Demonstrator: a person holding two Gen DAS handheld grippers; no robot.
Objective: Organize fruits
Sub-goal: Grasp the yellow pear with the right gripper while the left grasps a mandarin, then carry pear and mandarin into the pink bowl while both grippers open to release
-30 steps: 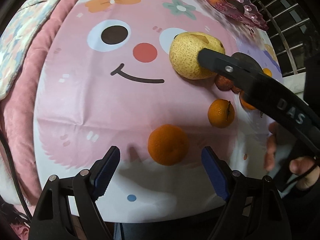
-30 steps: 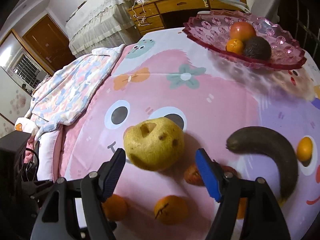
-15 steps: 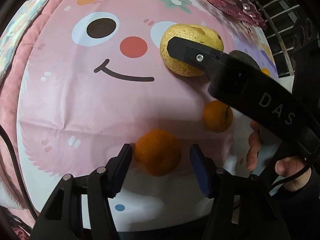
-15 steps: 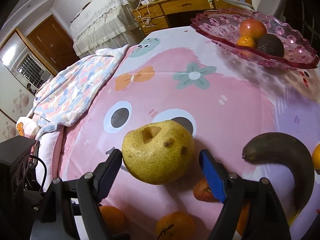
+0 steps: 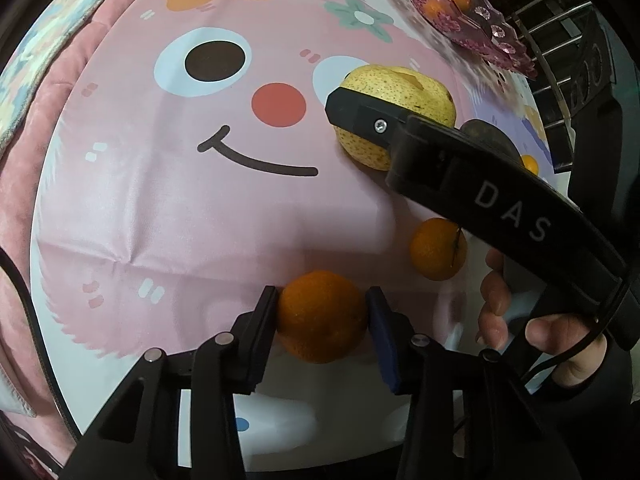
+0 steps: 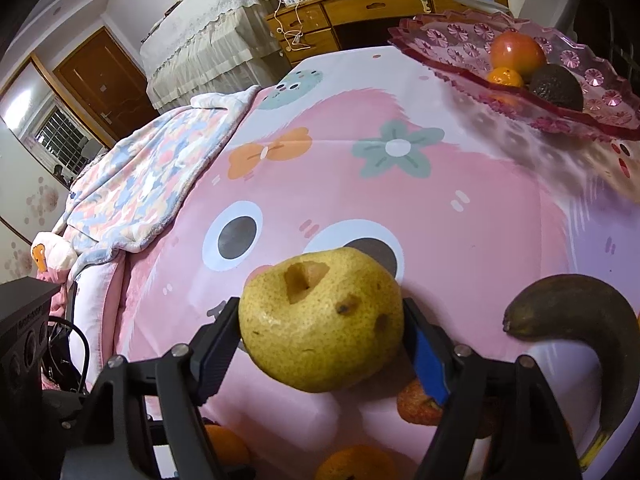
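Left wrist view: the left gripper [image 5: 322, 314] is closing on an orange [image 5: 322, 316] resting on the pink tablecloth [image 5: 160, 208]; both pads are seen against its sides, presumably for a lift. A second orange [image 5: 438, 248] lies nearby.

Right wrist view: the right gripper [image 6: 322, 330] is closing around a yellow pear [image 6: 320, 320], pads touching its flanks. The pink glass dish [image 6: 460, 46], already holding fruit, is judged the destination. A dark banana [image 6: 592, 328] lies beside.
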